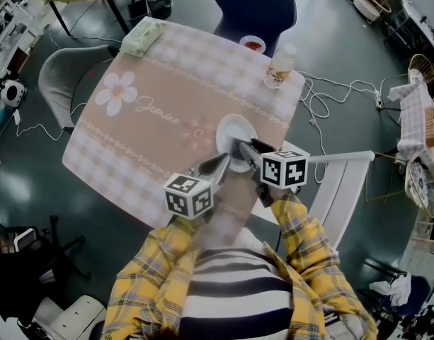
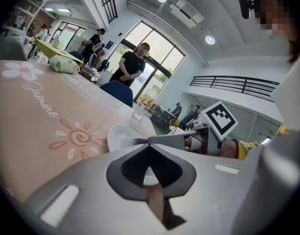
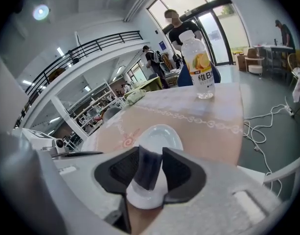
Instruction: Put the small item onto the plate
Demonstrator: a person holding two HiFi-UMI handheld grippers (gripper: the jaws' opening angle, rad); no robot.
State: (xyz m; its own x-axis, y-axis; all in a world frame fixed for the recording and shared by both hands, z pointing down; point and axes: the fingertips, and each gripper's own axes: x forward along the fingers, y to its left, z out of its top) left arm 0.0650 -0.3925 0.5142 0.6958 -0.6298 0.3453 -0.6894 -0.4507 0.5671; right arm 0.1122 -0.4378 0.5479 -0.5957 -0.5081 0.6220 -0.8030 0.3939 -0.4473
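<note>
A white plate sits on the pink tablecloth near the table's front right. My right gripper reaches over it. In the right gripper view a small dark blue item stands tilted between the spread jaws of that gripper, its lower end over the plate; the pads do not seem to press it. My left gripper points at the plate's near rim from the left. Its tips meet, with nothing between them, and the plate lies just beyond.
A clear drink bottle stands at the table's far right corner, beside a small bowl with red contents. A green packet lies at the far left corner. Chairs ring the table, and cables trail on the floor.
</note>
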